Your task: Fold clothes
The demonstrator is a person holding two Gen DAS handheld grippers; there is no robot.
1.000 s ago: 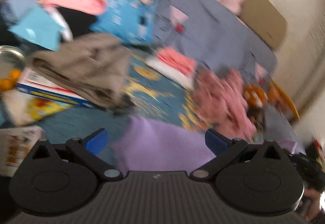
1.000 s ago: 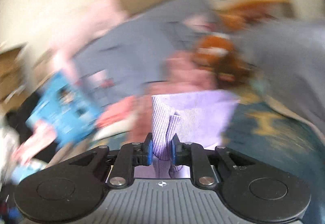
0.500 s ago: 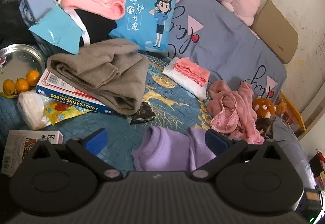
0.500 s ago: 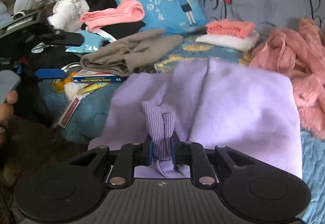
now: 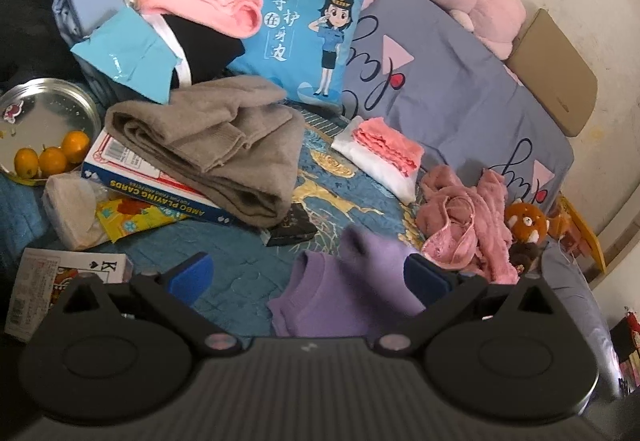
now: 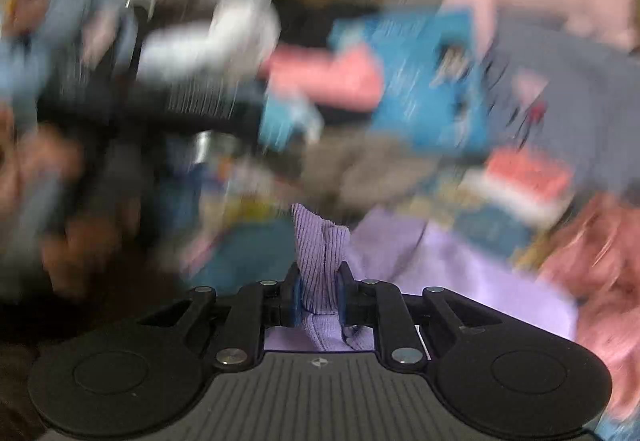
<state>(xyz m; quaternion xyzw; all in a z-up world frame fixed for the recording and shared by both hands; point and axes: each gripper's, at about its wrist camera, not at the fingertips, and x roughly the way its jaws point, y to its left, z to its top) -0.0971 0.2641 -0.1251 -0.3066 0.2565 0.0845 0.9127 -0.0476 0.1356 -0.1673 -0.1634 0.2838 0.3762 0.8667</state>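
Right wrist view shows the right gripper point(image 6: 318, 295) pinched on the lilac sweater's point(image 6: 460, 273) ribbed cuff point(image 6: 320, 241). Left gripper point(image 5: 308, 275) hangs wide open, empty. The sleeve is best laid flat across the body before release.

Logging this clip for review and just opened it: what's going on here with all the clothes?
A person with a gripper in each hand is folding a purple sweater on a cluttered bed. The right gripper is shut on a ribbed part of the sweater; its view is motion-blurred. The left gripper is open, holding nothing, near the sweater. A folded grey sweater already lies on a playing-card box.
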